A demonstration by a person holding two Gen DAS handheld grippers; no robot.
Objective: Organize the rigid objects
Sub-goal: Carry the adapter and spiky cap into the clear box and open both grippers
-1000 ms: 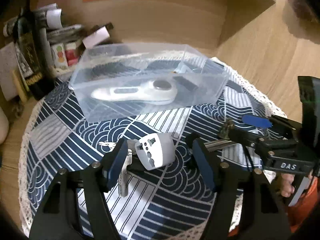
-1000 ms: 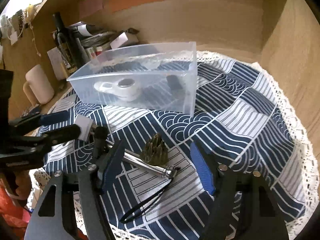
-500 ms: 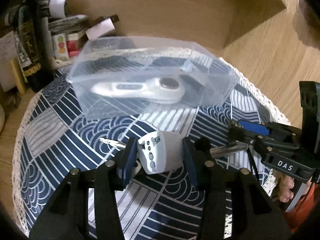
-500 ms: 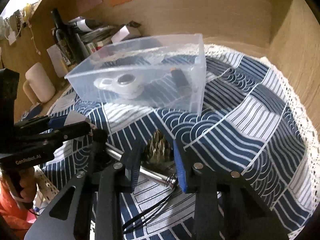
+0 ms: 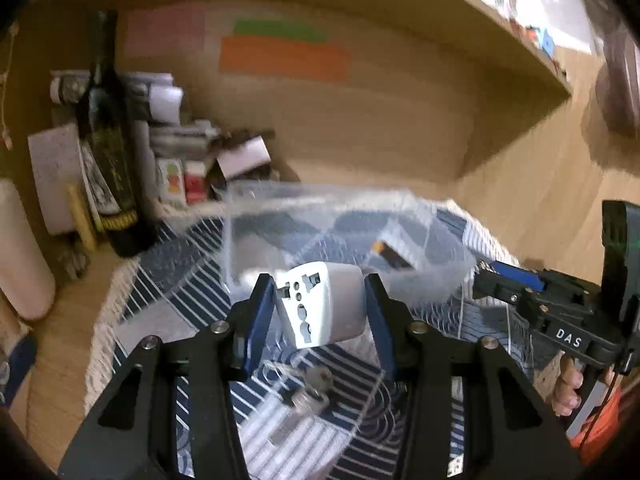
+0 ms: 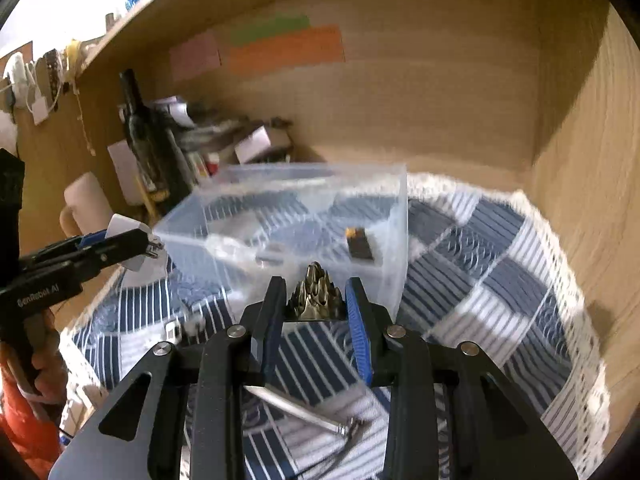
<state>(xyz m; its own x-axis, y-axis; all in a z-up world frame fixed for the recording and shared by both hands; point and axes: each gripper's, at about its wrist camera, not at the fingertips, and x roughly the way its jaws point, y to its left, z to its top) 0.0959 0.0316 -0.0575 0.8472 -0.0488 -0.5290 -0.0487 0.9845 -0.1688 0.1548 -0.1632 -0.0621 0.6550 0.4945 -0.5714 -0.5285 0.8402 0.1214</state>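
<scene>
My left gripper is shut on a white travel plug adapter and holds it above the cloth, in front of the clear plastic bin. My right gripper is shut on a spiky bronze metal piece, lifted in front of the same bin. A small black item and a white device lie inside the bin. A key lies on the cloth below the left gripper. A metal rod with a black strap lies below the right gripper. Each gripper shows in the other's view.
A blue and white patterned cloth covers the round table. A dark wine bottle, boxes and papers stand at the back left. A pale mug stands left. Wooden walls close the back and right.
Both grippers closed on their objects and lifted them off the cloth toward the bin. The key and the metal rod stayed on the cloth.
</scene>
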